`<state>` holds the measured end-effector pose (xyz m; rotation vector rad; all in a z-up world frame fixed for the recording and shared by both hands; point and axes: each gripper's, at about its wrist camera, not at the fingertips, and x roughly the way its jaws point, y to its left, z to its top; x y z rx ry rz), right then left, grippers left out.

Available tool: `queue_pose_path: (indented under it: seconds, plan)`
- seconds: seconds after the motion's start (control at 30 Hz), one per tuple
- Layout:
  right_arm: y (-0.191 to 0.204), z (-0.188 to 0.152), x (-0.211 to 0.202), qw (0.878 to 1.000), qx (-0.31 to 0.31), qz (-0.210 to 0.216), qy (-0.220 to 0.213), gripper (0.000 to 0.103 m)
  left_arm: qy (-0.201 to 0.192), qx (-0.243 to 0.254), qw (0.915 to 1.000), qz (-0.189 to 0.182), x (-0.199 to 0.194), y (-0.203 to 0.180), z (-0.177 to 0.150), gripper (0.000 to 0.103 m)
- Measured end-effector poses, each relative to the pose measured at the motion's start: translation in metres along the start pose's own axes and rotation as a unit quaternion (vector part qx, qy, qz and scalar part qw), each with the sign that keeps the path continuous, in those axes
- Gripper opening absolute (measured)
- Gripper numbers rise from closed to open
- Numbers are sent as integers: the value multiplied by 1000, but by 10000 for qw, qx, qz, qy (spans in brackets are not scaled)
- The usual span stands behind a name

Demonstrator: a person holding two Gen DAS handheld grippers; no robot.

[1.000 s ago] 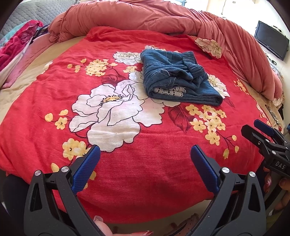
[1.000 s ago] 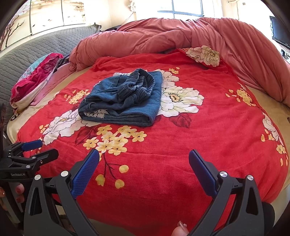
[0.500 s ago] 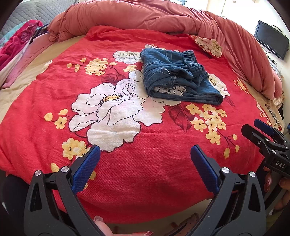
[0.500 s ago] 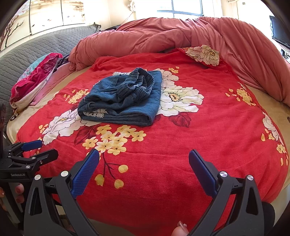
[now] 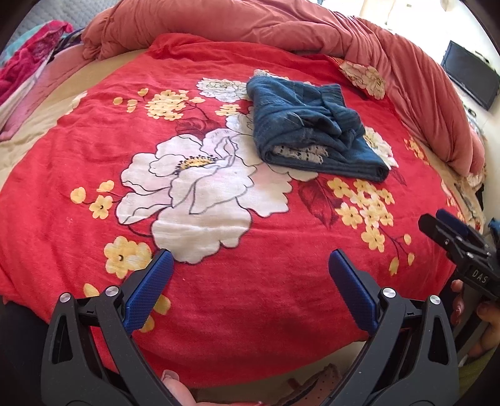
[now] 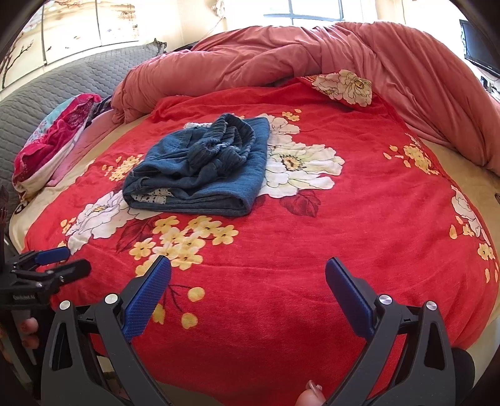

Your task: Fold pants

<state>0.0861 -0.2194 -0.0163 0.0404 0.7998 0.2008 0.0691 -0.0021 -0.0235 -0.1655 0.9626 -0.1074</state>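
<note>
Bed (image 5: 47,150) under red floral blanket (image 5: 218,281), salmon duvet (image 5: 281,28) bunched along far edge from 10 to 2 o'clock. Folded blue pants (image 5: 309,125) lying on blanket, toward 1 o'clock in left wrist view, toward 11 o'clock in right wrist view (image 6: 200,168); waistband bunched on top, pale patterned lining showing at near open edge. Left gripper (image 5: 250,281) low at 6 o'clock, blue pads spread wide apart, nothing between, well apart from pants. Right gripper (image 6: 248,289) likewise at 6 o'clock, pads wide apart, clamped on nothing, hovering over near blanket edge. Right gripper also seen at 3 o'clock in left wrist view (image 5: 459,237), left gripper at 9 o'clock in right wrist view (image 6: 47,265). Pink and teal clothes pile (image 6: 53,137) at 10 o'clock beside grey quilted headboard (image 6: 40,93). Dark screen (image 5: 472,75) at 2 o'clock. Fingertips visible at gripper handles.
</note>
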Motion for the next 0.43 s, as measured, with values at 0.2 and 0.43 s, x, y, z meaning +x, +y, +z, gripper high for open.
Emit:
queue_pose_path:
  seconds: [0.2,0.43]
  plan:
    - [-40,20,7,9986,191,-488,36,98,-41,-484,9974,531,0,56,38,94]
    - [-187,81,21,9781,986,-1835,9,98,17,-1491,9703,1907,28,199,130,94]
